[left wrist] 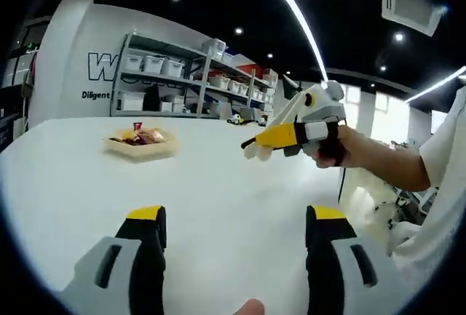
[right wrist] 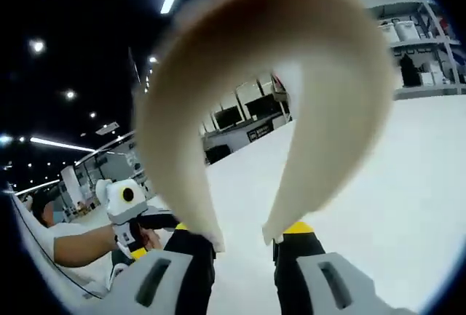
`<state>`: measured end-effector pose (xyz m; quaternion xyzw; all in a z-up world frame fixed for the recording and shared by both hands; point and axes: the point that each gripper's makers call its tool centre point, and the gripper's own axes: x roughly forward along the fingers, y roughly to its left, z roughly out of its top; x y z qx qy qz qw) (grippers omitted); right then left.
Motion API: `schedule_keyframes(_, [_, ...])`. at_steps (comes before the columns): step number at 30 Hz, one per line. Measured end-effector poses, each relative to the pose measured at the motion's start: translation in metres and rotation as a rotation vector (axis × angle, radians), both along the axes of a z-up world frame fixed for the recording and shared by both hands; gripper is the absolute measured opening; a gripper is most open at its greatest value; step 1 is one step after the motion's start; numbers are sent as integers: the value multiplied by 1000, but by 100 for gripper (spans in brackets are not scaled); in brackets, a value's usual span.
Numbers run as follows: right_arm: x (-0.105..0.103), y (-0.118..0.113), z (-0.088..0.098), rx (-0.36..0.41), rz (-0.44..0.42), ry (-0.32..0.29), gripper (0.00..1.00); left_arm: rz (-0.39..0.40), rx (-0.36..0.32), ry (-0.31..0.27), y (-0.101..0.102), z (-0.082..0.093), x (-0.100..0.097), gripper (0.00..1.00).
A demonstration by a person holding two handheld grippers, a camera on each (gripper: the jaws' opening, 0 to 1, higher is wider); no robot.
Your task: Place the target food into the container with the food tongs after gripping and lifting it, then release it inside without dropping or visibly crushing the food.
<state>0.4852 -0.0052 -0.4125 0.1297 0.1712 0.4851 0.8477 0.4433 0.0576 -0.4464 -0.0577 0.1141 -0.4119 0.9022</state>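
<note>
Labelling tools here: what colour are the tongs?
Cream, clearest in the right gripper view: tongs.

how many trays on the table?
1: a wooden tray of food, far left on the white table in the left gripper view. More may be hidden behind the tongs.

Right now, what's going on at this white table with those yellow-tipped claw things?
A person holds a two-jaw gripper in each hand. The right gripper is clamped on cream-coloured food tongs, raised above the table. The left gripper is open with nothing in it. Food sits in a shallow tray farther back, untouched.
</note>
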Motion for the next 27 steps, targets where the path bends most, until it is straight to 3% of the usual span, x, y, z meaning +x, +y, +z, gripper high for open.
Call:
schedule_keyframes(3, [-6, 5, -2, 39, 18, 14, 25, -19, -56, 32, -2, 7, 2, 65])
schedule_keyframes(5, [-9, 8, -1, 70, 37, 1, 25, -19, -56, 44, -2, 8, 5, 61])
schedule_keyframes(11, [-28, 23, 0, 153, 111, -7, 25, -114, -121, 65, -15, 18, -2, 51])
schedule_keyframes(15, [-37, 32, 1, 176, 149, -12, 25, -180, -225, 85, -24, 30, -7, 43])
schedule_keyframes(21, [-41, 37, 7, 228, 170, -31, 25, -234, -241, 116, -29, 28, -11, 30])
schedule_keyframes(27, [-44, 40, 7, 274, 176, -7, 25, -269, -265, 103, -29, 33, -15, 23])
